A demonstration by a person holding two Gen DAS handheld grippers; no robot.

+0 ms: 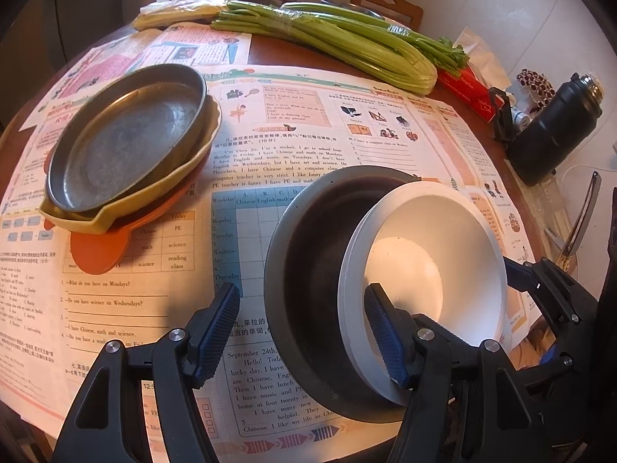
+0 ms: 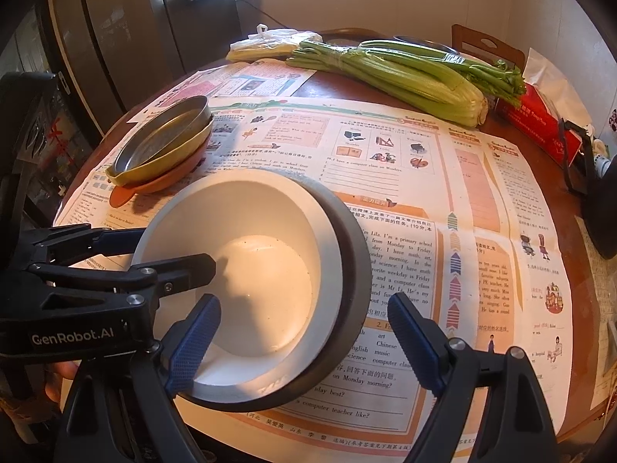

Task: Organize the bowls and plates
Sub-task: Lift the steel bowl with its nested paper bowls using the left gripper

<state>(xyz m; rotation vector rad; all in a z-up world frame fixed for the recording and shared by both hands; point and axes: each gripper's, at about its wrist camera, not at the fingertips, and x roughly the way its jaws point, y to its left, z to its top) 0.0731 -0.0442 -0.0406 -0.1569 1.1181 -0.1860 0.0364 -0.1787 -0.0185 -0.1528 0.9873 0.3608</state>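
Seeing white bowl (image 2: 246,285) nested tilted inside dark bowl (image 2: 347,270) at our 6 o'clock; plate stack (image 1: 127,150) at 10 o'clock. Our left gripper (image 1: 300,332) jaws apart, straddling bowl rims, gripping nothing. Our right gripper (image 2: 304,343) open likewise.

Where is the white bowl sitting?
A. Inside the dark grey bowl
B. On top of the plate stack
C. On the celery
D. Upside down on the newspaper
A: the white bowl rests tilted inside the bigger dark grey bowl, whose rim curves around it, away from the plate stack.
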